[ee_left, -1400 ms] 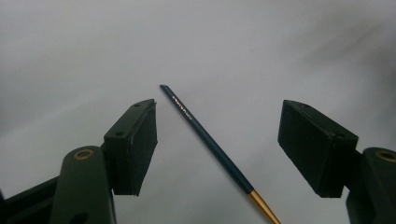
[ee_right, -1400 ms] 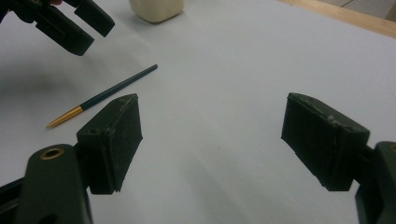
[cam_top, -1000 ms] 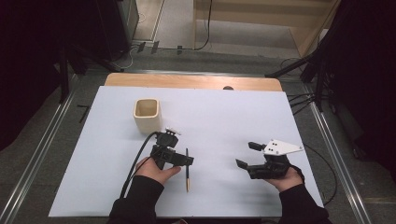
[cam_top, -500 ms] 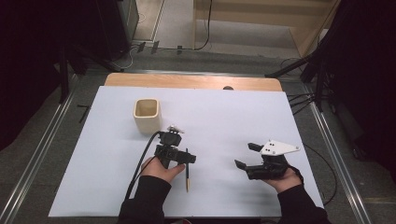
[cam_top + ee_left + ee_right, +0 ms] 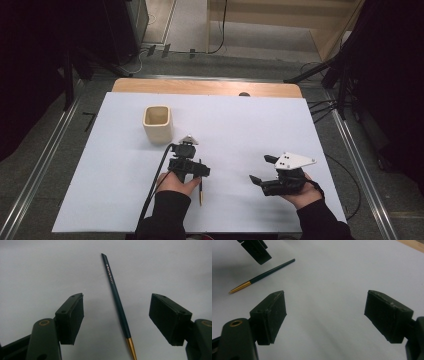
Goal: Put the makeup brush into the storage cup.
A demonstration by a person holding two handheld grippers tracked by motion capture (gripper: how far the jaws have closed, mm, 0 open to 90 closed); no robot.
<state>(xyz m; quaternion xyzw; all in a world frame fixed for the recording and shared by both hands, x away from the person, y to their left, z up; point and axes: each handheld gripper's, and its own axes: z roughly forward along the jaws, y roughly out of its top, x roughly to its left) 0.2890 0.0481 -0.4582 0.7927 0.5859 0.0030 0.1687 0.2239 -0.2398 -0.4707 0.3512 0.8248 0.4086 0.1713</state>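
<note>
A dark green pen (image 5: 117, 298) with a gold end lies flat on the white sheet (image 5: 235, 125). My left gripper (image 5: 116, 298) hovers over it, pointing down, and the pen runs through the gap without touching either pad. Its jaws have just been closing a little but still stand wide apart. From above, the left gripper (image 5: 192, 171) sits over the pen's far end, and the pen (image 5: 200, 189) sticks out toward the near edge. My right gripper (image 5: 261, 169) rests at the right, open and empty. The right gripper view (image 5: 324, 293) also takes in the pen (image 5: 265, 273).
A cream square cup (image 5: 158, 123) stands upright behind and left of the left gripper. A strip of wooden tabletop (image 5: 205, 87) shows past the sheet's far edge. The left gripper's cable (image 5: 155, 180) trails back toward the near edge.
The left gripper has edged slightly right, over the pen. The pen and the right gripper stay where they were.
</note>
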